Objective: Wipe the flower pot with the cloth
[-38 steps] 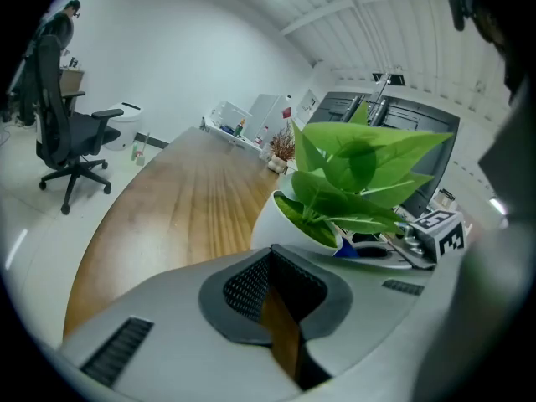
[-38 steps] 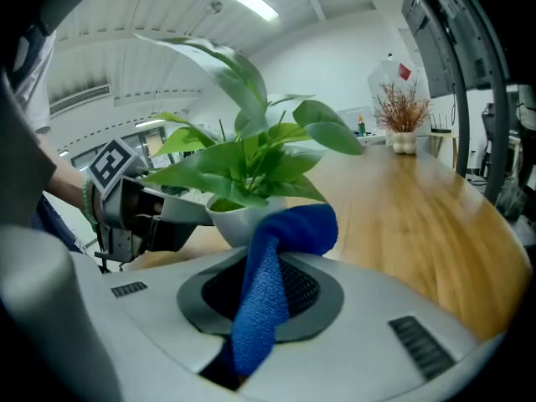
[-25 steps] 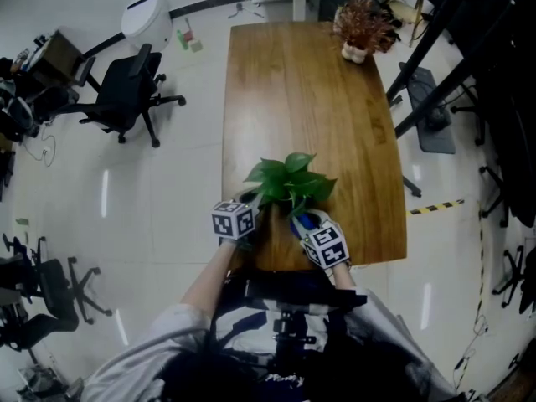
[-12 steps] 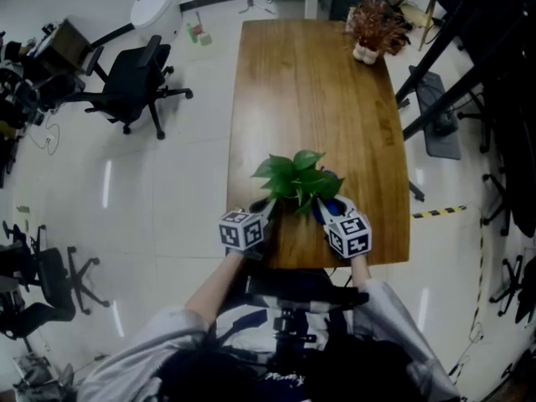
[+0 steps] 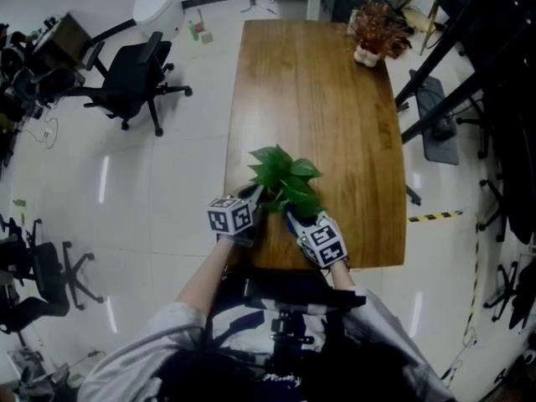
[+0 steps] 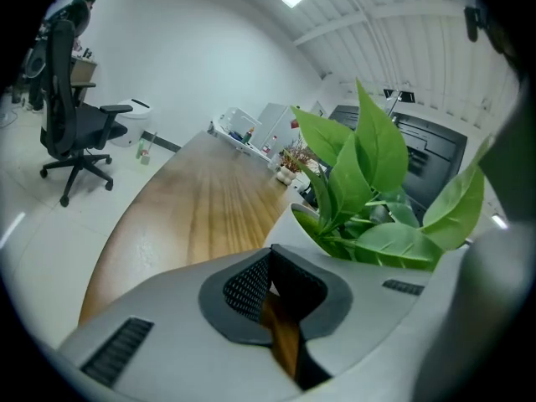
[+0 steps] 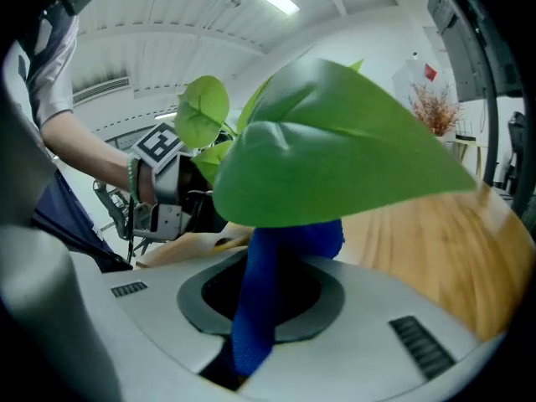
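Observation:
A white flower pot [image 6: 289,229] with a green leafy plant [image 5: 283,182] stands near the front edge of the wooden table [image 5: 310,99]. My left gripper [image 5: 249,199] is at the pot's left side, its jaws closed on the rim. My right gripper [image 5: 295,221] is at the pot's near right side, shut on a blue cloth [image 7: 260,308] that hangs up out of the jaws against the pot, under a large leaf [image 7: 335,157]. The leaves hide most of the pot in the head view. The left gripper's marker cube [image 7: 159,145] shows beyond the pot in the right gripper view.
A second small pot with reddish-brown foliage [image 5: 377,32] stands at the table's far right corner. A black office chair [image 5: 134,74] and a white bin [image 5: 157,11] are on the floor to the left. Dark frames [image 5: 469,65] stand to the right.
My right gripper with the cloth swung out to the pot's right, then came back left toward its near side. The left gripper stayed on the pot's left rim.

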